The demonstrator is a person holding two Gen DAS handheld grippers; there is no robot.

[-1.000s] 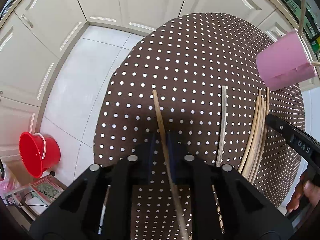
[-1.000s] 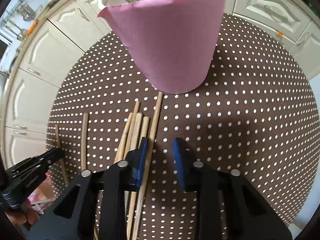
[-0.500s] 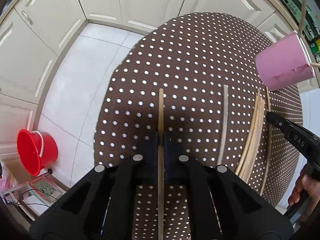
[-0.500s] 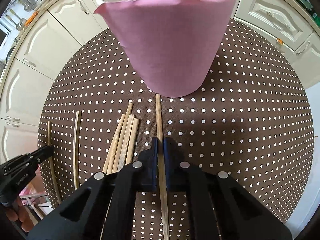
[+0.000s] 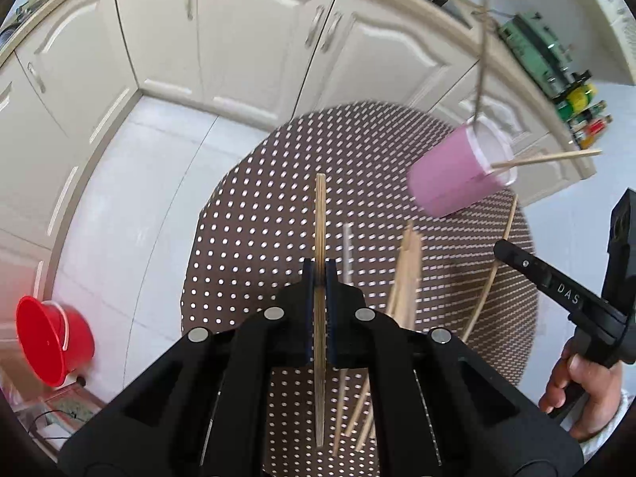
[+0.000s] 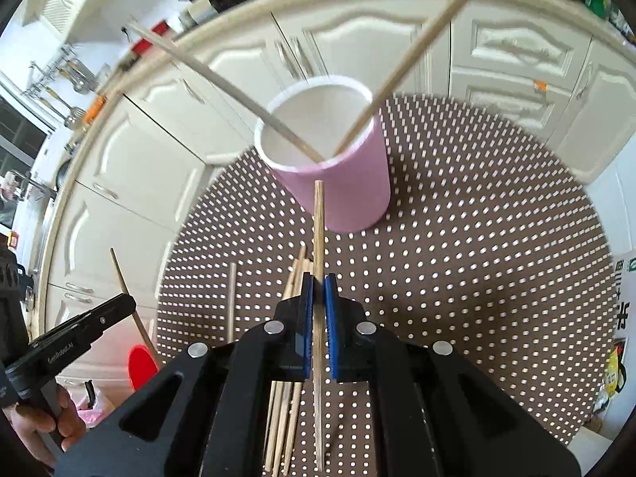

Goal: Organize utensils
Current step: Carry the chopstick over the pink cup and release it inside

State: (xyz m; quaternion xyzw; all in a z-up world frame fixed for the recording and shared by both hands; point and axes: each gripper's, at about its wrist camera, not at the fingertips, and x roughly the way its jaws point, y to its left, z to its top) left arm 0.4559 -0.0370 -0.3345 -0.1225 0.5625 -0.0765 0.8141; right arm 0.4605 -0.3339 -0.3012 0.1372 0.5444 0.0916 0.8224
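Chopsticks, two in hand: my left gripper (image 5: 320, 274) is clamped tight on one stick (image 5: 320, 218), my right gripper (image 6: 318, 290) likewise on another (image 6: 318, 230). A second ago both sticks lay flat on the table (image 5: 278, 206); my right jaws stood apart around theirs and have just been closing, and now pinch it. Both sticks are now off the cloth, pointing forward out of the jaws, tails hanging back under the fingers.

Chopsticks, loose: a bundle (image 6: 296, 278) lies on the table just left of my right gripper, with a single stick (image 6: 230, 302) further left. From the left view the same bundle (image 5: 407, 270) lies right of my jaws, a pale stick (image 5: 346, 250) between.

Chopsticks, stored: two (image 6: 417, 47) already stand in the cup (image 6: 342, 194), leaning outward against its rim.

Cup: pink, white inside, upright on the table beyond the bundle. The tip of my right stick shows against its near wall; the left stick is well to one side of it.

Status: pick-up done for this pair; I judge the next step to be carrying each stick over the rim and dropping it in, right one first as the nearer. Risk: leaning sticks could block the mouth, and a long stick pinched near its middle may swing.

Surroundings: white cabinets (image 5: 246, 39), tiled floor, red bucket (image 5: 51, 346) below left.
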